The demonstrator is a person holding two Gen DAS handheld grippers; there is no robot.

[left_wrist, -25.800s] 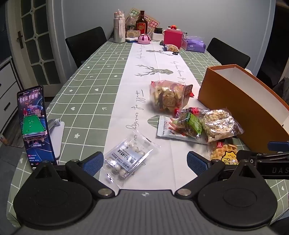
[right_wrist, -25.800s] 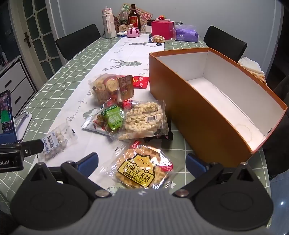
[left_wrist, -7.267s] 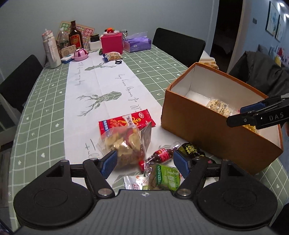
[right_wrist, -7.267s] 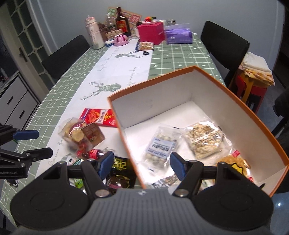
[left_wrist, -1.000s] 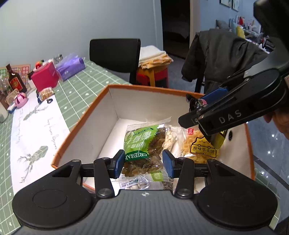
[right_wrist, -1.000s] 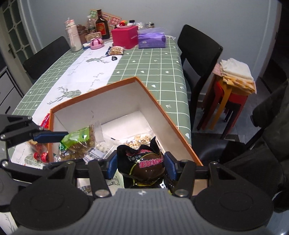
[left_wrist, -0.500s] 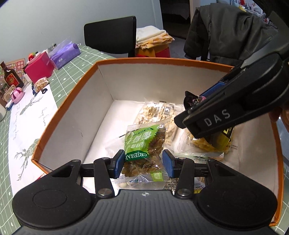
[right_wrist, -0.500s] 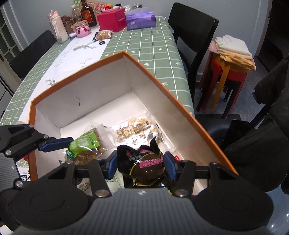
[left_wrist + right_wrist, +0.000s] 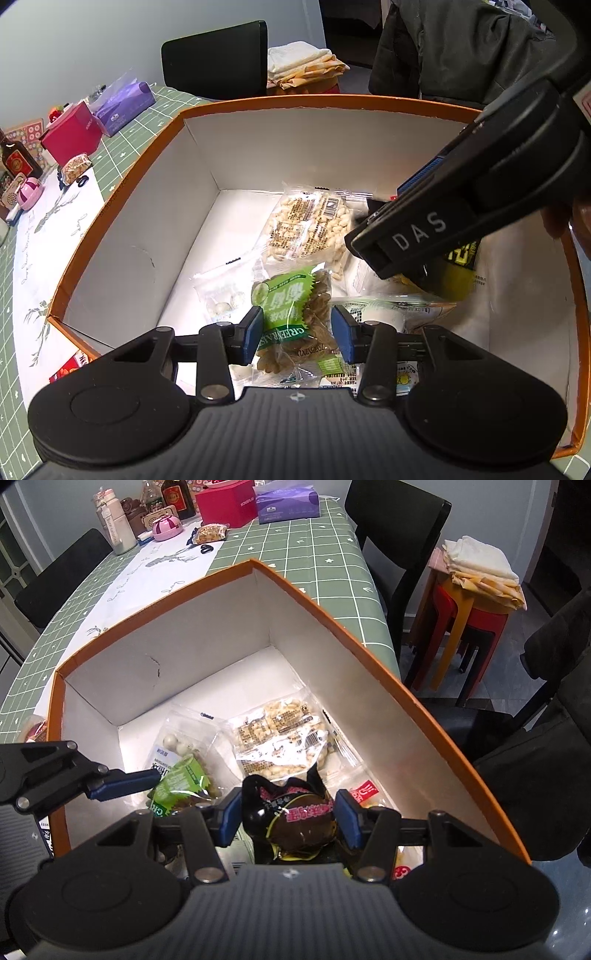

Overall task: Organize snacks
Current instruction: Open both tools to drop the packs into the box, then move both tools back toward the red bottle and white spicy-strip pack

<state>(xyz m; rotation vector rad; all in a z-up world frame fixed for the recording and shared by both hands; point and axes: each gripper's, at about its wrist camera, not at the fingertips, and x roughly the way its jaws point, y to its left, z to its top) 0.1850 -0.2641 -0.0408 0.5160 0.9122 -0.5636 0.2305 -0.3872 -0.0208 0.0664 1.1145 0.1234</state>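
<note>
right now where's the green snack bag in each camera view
Left wrist view: green snack bag low centre, clamped in the left gripper.
Right wrist view: same bag left of centre, at the left gripper's blue tip, beside the right gripper.
Shared landmark: peanut bag on the orange box floor.

Each black hand-held gripper has blue pads, silver screws, and seemingly "DAS" lettering.
</note>
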